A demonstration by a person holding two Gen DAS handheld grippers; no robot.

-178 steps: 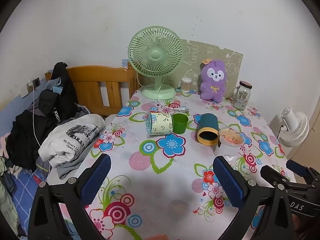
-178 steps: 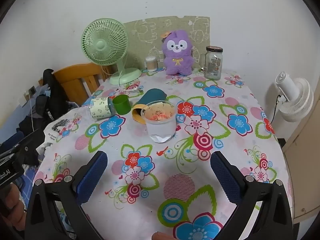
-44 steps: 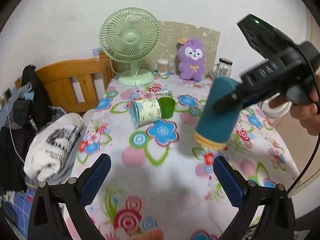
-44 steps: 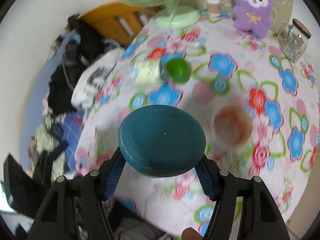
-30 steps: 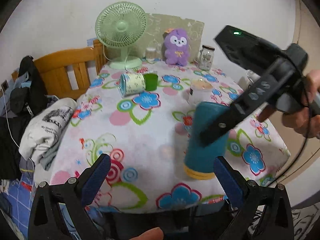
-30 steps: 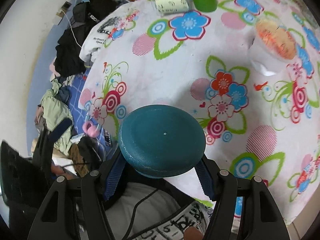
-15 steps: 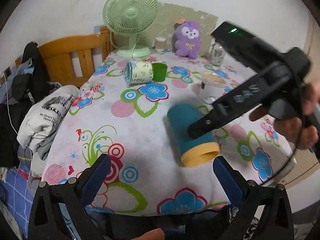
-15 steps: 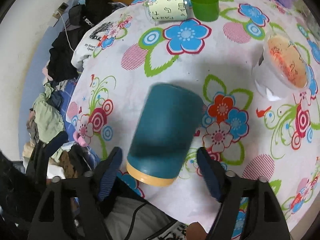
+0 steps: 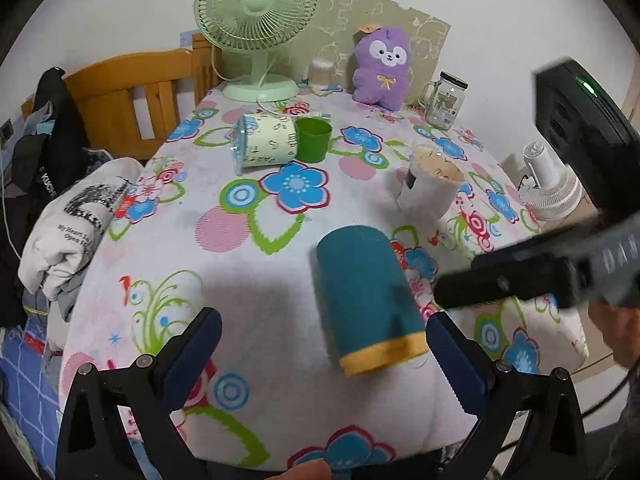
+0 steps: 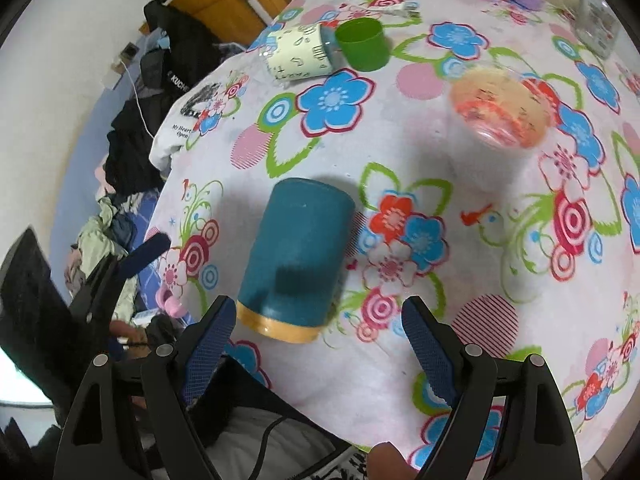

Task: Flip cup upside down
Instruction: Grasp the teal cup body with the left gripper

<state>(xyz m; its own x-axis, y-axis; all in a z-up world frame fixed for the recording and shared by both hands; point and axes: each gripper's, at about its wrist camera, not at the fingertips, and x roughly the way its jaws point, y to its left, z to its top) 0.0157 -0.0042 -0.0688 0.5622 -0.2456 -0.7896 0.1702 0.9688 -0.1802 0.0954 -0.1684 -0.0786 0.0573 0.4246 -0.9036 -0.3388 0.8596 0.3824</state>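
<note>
A teal cup with a yellow rim band (image 9: 366,296) stands upside down near the front edge of the flowered table, closed base on top. It also shows in the right wrist view (image 10: 296,258). My right gripper (image 10: 316,344) is open just above and behind it, apart from it; its body shows at the right in the left wrist view (image 9: 540,276). My left gripper (image 9: 324,348) is open and empty at the front edge, left of the cup.
A clear cup with orange residue (image 9: 434,186), a green cup (image 9: 314,138) and a pale printed cup on its side (image 9: 264,144) sit further back. A green fan (image 9: 258,24), purple plush (image 9: 382,66) and jar (image 9: 444,100) line the wall. Clothes (image 9: 76,216) lie left.
My right gripper carried the teal cup to the front of the table, set it down rim-down, opened and drew back from it.
</note>
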